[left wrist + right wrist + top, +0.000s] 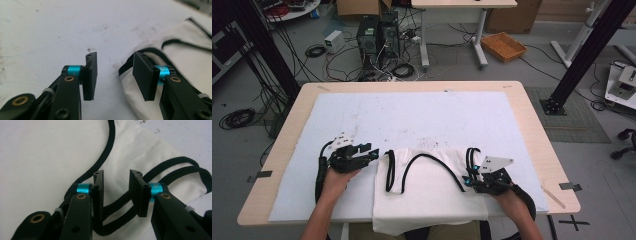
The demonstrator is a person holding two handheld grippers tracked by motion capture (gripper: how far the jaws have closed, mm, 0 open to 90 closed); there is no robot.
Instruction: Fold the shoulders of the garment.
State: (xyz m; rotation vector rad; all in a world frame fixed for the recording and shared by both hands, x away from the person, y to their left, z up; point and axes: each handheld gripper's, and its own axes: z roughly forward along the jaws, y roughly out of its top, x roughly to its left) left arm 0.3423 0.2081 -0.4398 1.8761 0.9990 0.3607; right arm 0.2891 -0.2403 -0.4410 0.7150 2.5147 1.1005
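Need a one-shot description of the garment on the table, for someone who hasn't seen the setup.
On the wooden table lies a big white mat. At the mat's near edge, between the left gripper and the right gripper, lies the white garment, its bottom hanging over the table's front. Black trim along its neckline and armholes sets it apart from the plain mat.

Tabletop (532, 125): pale wood with rounded corners, tape marks near its left and right edges.
White mat (412, 115): covers most of the tabletop, smudged with dark specks toward the middle.
Wicker tray (503, 46): orange-brown, on the floor beyond the tabletop, beside a white desk leg (479, 37).
Computer towers (377, 32): two dark boxes on the floor, tangled cables around them.
Small white box (334, 41): on the floor, left of the towers.
Cardboard box (357, 7): at the far edge.
Black frame post (582, 55): slanted, at right.
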